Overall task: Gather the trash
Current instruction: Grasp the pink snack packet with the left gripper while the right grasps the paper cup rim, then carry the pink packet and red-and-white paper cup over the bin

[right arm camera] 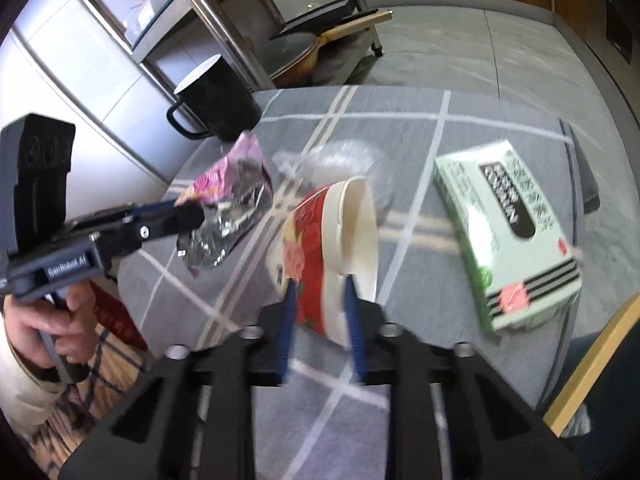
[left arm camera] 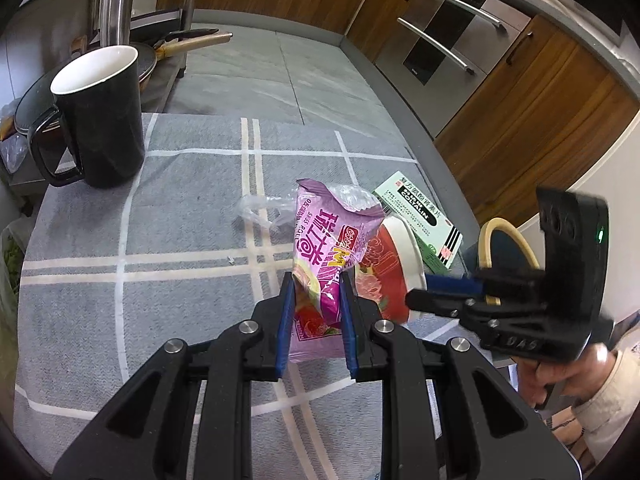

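My left gripper (left arm camera: 317, 280) is shut on a pink snack wrapper (left arm camera: 328, 240) and holds it above the grey checked tablecloth (left arm camera: 160, 248). The wrapper's silver inside shows in the right wrist view (right arm camera: 228, 208), with the left gripper (right arm camera: 188, 210) beside it. My right gripper (right arm camera: 320, 286) is shut on the wall of a red and white paper noodle cup (right arm camera: 332, 240), held tilted with its mouth facing away. The cup (left arm camera: 394, 268) and the right gripper (left arm camera: 420, 292) show at the right of the left wrist view. A crumpled clear plastic film (left arm camera: 264, 210) lies on the cloth behind the wrapper.
A black mug (left arm camera: 100, 116) stands at the cloth's far left. A green and white medicine box (right arm camera: 508, 232) lies at the right, near the table edge. A metal rack with pans (right arm camera: 296, 56) stands beyond the table. Wooden cabinets (left arm camera: 540, 112) line the right side.
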{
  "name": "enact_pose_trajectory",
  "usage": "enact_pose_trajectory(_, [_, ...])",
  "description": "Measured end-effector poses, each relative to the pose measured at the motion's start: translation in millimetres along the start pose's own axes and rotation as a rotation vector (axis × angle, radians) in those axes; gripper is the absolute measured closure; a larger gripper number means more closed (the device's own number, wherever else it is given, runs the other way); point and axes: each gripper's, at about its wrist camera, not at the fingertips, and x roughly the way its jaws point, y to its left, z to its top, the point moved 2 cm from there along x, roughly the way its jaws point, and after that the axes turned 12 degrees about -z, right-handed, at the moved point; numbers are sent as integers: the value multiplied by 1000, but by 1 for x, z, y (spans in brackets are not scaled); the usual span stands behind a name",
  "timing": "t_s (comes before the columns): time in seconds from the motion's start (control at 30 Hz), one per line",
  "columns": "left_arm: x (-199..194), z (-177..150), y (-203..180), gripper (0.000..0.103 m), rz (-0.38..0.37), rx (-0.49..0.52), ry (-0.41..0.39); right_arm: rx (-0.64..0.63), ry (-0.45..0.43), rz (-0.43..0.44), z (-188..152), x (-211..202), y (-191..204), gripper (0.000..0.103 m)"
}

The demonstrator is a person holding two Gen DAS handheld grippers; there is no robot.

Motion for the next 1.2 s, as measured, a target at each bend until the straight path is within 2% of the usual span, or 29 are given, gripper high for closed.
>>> enact_pose_trajectory(0.23, [-5, 1, -3, 83, -13, 0, -14, 68, -30, 5, -18, -5, 6, 99])
enact_pose_trajectory(0.4, [-7, 2, -11, 83, -28, 12, -22, 101, -80, -12, -24, -23, 10, 99])
enact_pose_trajectory(0.6, [-6, 4, -28, 83, -58, 35, -28, 131, -169, -52, -33, -67, 15, 99])
enact_pose_trajectory(0.8, [-1, 6, -55, 83, -102, 64, -38, 124, -252, -149, -49, -108, 15, 99])
enact_pose_trajectory(1.2, [22, 1, -125, 83, -178, 164, -3, 202, -333, -337, -86, -156, -28, 99])
